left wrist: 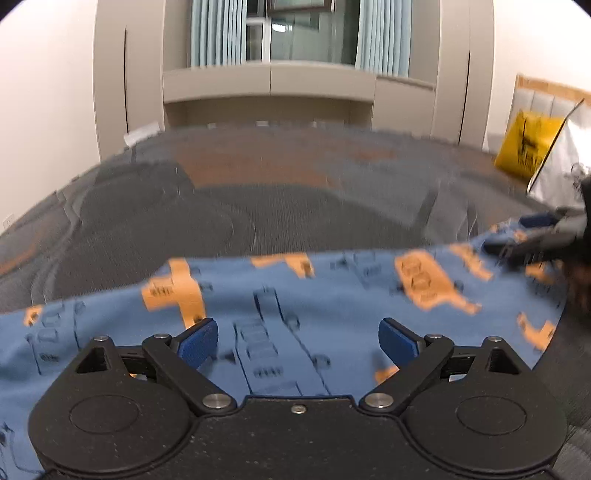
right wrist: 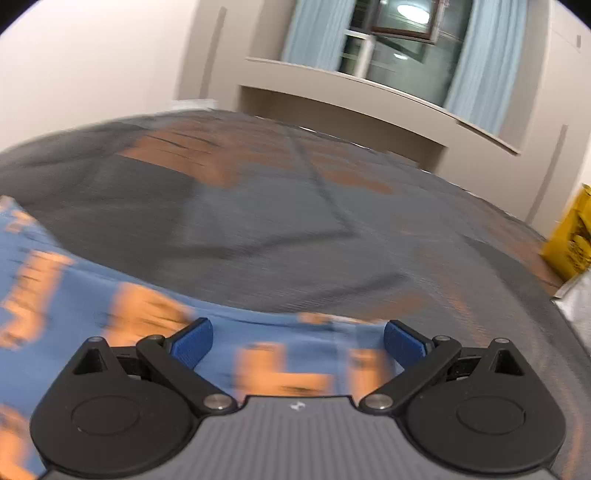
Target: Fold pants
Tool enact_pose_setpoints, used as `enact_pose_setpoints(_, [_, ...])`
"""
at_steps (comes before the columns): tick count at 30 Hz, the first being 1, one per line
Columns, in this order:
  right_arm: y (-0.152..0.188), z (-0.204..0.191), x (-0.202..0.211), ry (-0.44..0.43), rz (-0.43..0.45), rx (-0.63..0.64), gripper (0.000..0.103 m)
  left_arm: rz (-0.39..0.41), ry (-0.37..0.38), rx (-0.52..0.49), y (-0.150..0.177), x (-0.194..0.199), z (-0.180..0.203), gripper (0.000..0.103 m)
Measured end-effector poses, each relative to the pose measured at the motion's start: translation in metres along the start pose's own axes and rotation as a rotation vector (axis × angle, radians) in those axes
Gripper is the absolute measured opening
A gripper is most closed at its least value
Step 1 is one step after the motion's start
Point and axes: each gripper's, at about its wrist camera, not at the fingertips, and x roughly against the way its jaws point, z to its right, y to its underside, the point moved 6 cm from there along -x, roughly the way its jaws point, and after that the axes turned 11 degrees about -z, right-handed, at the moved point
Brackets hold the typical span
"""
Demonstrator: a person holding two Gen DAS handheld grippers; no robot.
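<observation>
The blue pants (left wrist: 332,295) with an orange-and-dark vehicle print lie spread flat on the grey and orange patterned carpet (left wrist: 258,206), their far edge running across the left wrist view from left to right. The left gripper (left wrist: 298,339) hovers over the fabric with its blue-padded fingers (left wrist: 197,341) spread wide, nothing between them. At the right end of that far edge, the right gripper (left wrist: 532,236) shows in the left wrist view, low at the cloth; blur hides how it meets the fabric there. In its own view the right gripper (right wrist: 298,341) also stands wide apart, the pants (right wrist: 92,306) beneath and to its left, their far edge just beyond the fingertips. A yellow bag (left wrist: 528,147) stands near the carpet's far right side, beside a white bag (left wrist: 557,170). Beige cabinets (left wrist: 266,81) and pale blue curtains (left wrist: 218,33) line the far wall.
</observation>
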Motion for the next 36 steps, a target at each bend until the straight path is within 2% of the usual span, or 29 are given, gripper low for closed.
enact_pose_setpoints(3, [0.006,0.040,-0.006,-0.078,-0.014,-0.130,0.102,-0.007,-0.005,0.012,-0.001,0.000,-0.003,0.095])
enact_pose_setpoints(4, [0.008,0.050,-0.002,-0.081,0.000,-0.157,0.101,-0.001,-0.003,0.005,-0.006,0.001,0.000,0.096])
enact_pose_setpoints(7, [0.018,0.062,0.019,-0.124,0.049,-0.150,0.102,0.030,0.010,-0.053,-0.031,-0.002,0.020,0.102])
enact_pose_setpoints(9, [0.029,0.065,0.038,-0.196,0.087,-0.156,0.103,0.044,0.046,-0.099,-0.043,-0.010,0.042,0.102])
enact_pose_setpoints(12, [0.051,0.067,0.051,-0.279,0.070,-0.158,0.103,0.024,0.066,-0.165,-0.058,-0.036,0.074,0.102])
enact_pose_setpoints(14, [0.066,0.068,0.054,-0.267,0.038,-0.141,0.103,-0.007,0.043,-0.218,-0.065,-0.060,0.090,0.102])
enact_pose_setpoints(16, [0.078,0.075,0.054,-0.200,-0.001,-0.134,0.103,-0.046,-0.014,-0.263,-0.071,-0.084,0.098,0.103])
enact_pose_setpoints(18, [0.088,0.082,0.057,-0.135,-0.014,-0.156,0.103,-0.072,0.009,-0.231,-0.080,-0.095,0.098,0.103])
enact_pose_setpoints(23, [0.098,0.103,0.073,-0.170,0.028,-0.270,0.103,-0.035,-0.039,-0.228,-0.101,-0.100,0.103,0.101])
enact_pose_setpoints(24, [0.100,0.105,0.074,-0.196,0.032,-0.295,0.103,-0.016,-0.049,-0.223,-0.104,-0.096,0.106,0.101])
enact_pose_setpoints(25, [0.103,0.104,0.079,-0.242,0.035,-0.327,0.103,0.014,-0.027,-0.223,-0.106,-0.087,0.110,0.102])
enact_pose_setpoints(28, [0.111,0.099,0.096,-0.459,0.048,-0.415,0.103,0.076,0.062,-0.227,-0.106,-0.069,0.126,0.102])
enact_pose_setpoints(31, [0.120,0.090,0.098,-0.658,0.019,-0.521,0.103,0.060,0.118,-0.273,-0.104,-0.069,0.147,0.102])
enact_pose_setpoints(32, [0.121,0.087,0.096,-0.696,0.010,-0.541,0.102,0.044,0.132,-0.286,-0.103,-0.072,0.153,0.102])
enact_pose_setpoints(33, [0.121,0.082,0.093,-0.715,0.002,-0.553,0.102,0.026,0.147,-0.290,-0.102,-0.076,0.157,0.102])
enact_pose_setpoints(36, [0.115,0.078,0.088,-0.659,-0.005,-0.546,0.102,-0.036,0.170,-0.276,-0.099,-0.094,0.161,0.102])
